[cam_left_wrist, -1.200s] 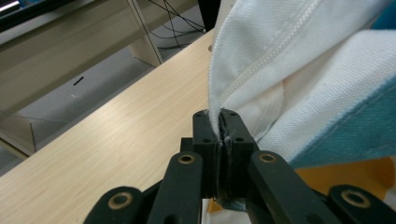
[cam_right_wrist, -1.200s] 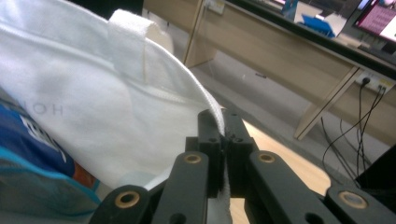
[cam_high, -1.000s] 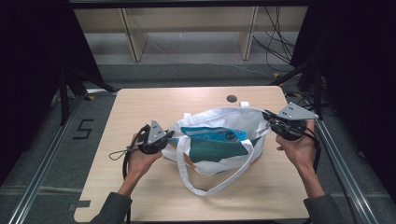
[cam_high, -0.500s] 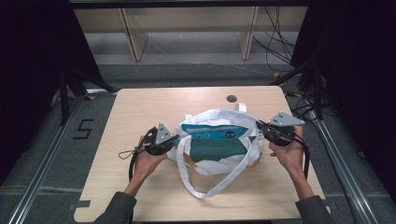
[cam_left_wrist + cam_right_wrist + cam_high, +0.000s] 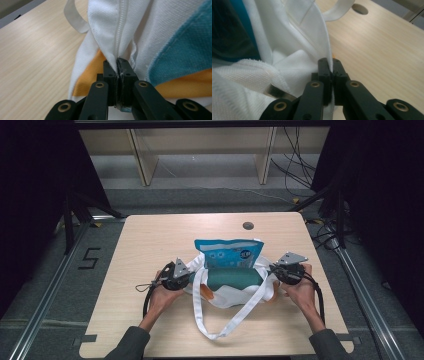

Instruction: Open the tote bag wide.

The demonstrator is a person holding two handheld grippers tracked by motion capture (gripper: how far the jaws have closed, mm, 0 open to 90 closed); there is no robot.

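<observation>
A white canvas tote bag (image 5: 230, 295) with teal and orange panels lies on the wooden table (image 5: 150, 240), its long white strap (image 5: 235, 317) looped toward the front edge. A blue snack packet (image 5: 229, 252) stands up out of its open mouth. My left gripper (image 5: 186, 279) is shut on the bag's left end, its pads pinching the zip seam (image 5: 117, 67). On the other side, the right gripper (image 5: 274, 270) is shut on the bag's right edge, with white fabric (image 5: 331, 65) pressed between its pads. Each gripper is held by a hand.
A round cable hole (image 5: 248, 225) sits in the table's far side, also seen in the right gripper view as a hole (image 5: 360, 9). Wooden shelving legs (image 5: 142, 160) and cables (image 5: 300, 165) stand on the floor beyond. A marker "5" (image 5: 89, 258) lies on the floor at left.
Both grippers have come down toward the table with the bag's ends, and the bag has sunk and flattened. The blue packet now stands more upright out of the bag's mouth.
</observation>
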